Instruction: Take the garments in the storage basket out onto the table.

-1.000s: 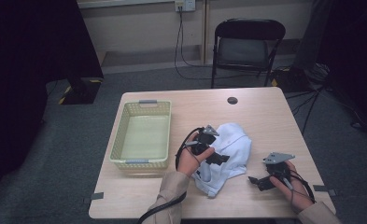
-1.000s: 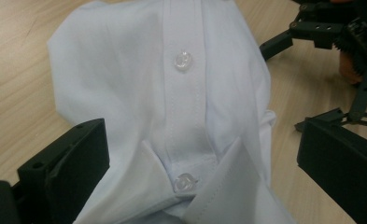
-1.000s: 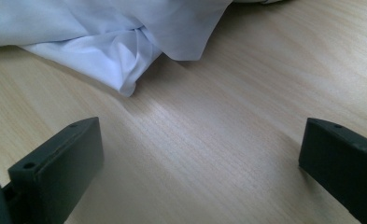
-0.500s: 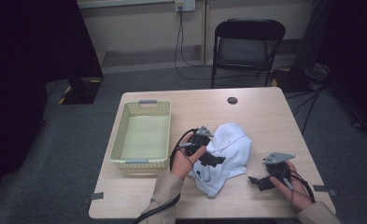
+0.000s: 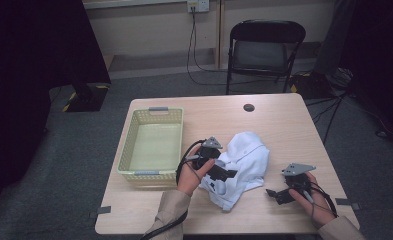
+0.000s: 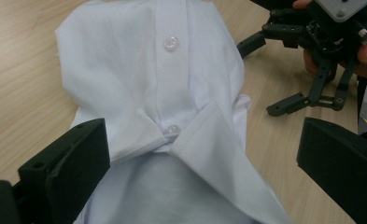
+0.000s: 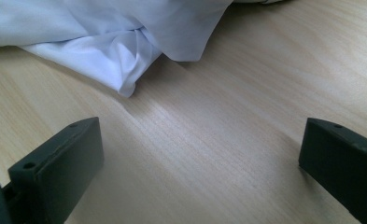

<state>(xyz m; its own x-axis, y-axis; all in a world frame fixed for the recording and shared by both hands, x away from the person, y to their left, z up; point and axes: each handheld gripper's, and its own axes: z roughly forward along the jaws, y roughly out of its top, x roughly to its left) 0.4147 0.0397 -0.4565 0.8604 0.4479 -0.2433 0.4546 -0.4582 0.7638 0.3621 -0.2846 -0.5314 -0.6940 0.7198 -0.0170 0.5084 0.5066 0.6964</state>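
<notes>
A white shirt [image 5: 241, 167] is seen crumpled in a heap on the wooden table [image 5: 279, 125], near the front edge and a bit right of the middle. In the left gripper view, two small clear buttons [image 6: 171, 43] are seen down the front strip of the shirt, and a folded flap of cloth sticks up by the lower one.

The left gripper [image 5: 223, 173] is held over the left side of the shirt. Its jaws are spread wide, with cloth seen between them, but nothing is pinched. The left hand [image 5: 193, 172] is wrapped around its body, and a black cable is looped beside it.

The right gripper [image 5: 275, 195] is held low over bare table, to the right of the shirt and apart from it. Its jaws are also spread wide, and only wood is seen between them. A corner of the shirt is seen just ahead of it in the right gripper view. It is held by the right hand [image 5: 314, 200].

A pale yellow basket [image 5: 129, 150] is set on the left part of the table, just beside the left hand. A small dark round thing [image 5: 249, 107] is seen near the far edge of the table. A black folding chair [image 5: 264, 50] is placed behind the table, and cables are seen on the grey floor [image 5: 84, 165]. Nothing is set between the shirt and the basket but the left hand.
</notes>
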